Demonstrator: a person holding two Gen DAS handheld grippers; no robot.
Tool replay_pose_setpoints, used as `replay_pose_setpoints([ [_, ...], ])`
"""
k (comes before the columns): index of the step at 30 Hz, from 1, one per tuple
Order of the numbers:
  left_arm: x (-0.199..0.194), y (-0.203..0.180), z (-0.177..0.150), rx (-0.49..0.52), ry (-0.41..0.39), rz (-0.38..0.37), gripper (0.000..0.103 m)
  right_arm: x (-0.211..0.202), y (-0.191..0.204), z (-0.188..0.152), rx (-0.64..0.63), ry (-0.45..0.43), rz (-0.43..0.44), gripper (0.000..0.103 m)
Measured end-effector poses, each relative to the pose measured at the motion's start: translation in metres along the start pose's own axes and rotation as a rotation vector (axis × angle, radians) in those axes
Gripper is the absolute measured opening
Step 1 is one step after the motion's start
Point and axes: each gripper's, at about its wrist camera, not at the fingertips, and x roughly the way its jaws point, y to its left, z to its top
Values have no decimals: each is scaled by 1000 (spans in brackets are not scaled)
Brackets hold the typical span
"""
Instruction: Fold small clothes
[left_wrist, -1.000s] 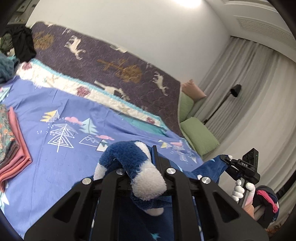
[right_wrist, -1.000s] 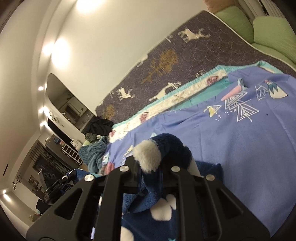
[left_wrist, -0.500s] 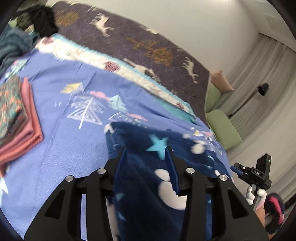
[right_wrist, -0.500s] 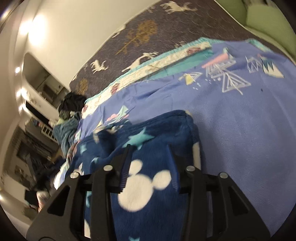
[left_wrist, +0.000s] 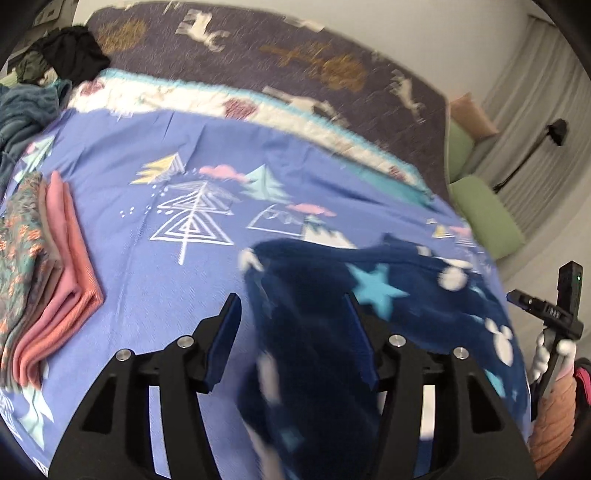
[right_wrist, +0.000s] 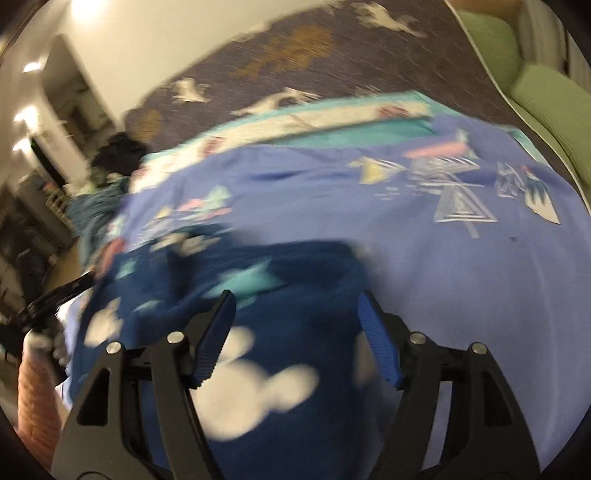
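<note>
A: Landmark: the periwinkle-blue bed sheet printed with white line-drawn trees (left_wrist: 122, 229). Where is the garment?

B: The navy fleece garment with white mouse-head shapes and turquoise stars (left_wrist: 317, 332) lies spread on that sheet, on the near part of it, blurred in both views. A far edge of it is rumpled.

A: Left tool?

B: The left tool (left_wrist: 291, 317) has its jaws apart and opening. The fleece runs between the blue-lined fingers (left_wrist: 223, 336); the left one stands clear over bare sheet. I cannot tell whether the right one touches the cloth.

A: Right tool?

B: The right tool (right_wrist: 297, 314) is also opening, with a wide gap. Fleece (right_wrist: 258, 332) lies under and between the fingers; neither pad presses it.

A: Anything else on the sheet?

B: A folded stack of salmon-pink and floral-print clothes (left_wrist: 44, 280) sits at the sheet's left edge, well apart from the fleece. Beyond the sheet's far edge there is a white-and-teal quilt band (left_wrist: 229, 103), then a dark purple blanket with deer and tree figures (left_wrist: 295, 48). Green cushions (left_wrist: 484, 214) lie past the sheet's right side.
</note>
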Motion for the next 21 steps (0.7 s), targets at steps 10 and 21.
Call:
replay_pose_setpoints([
  [10,18,-6,19,-6,-28,-196,10,45,-19,27,56,82,217,12],
  [21,18,-7,15,43,-49,-63,17,37,-44,6,141,16,124,27],
])
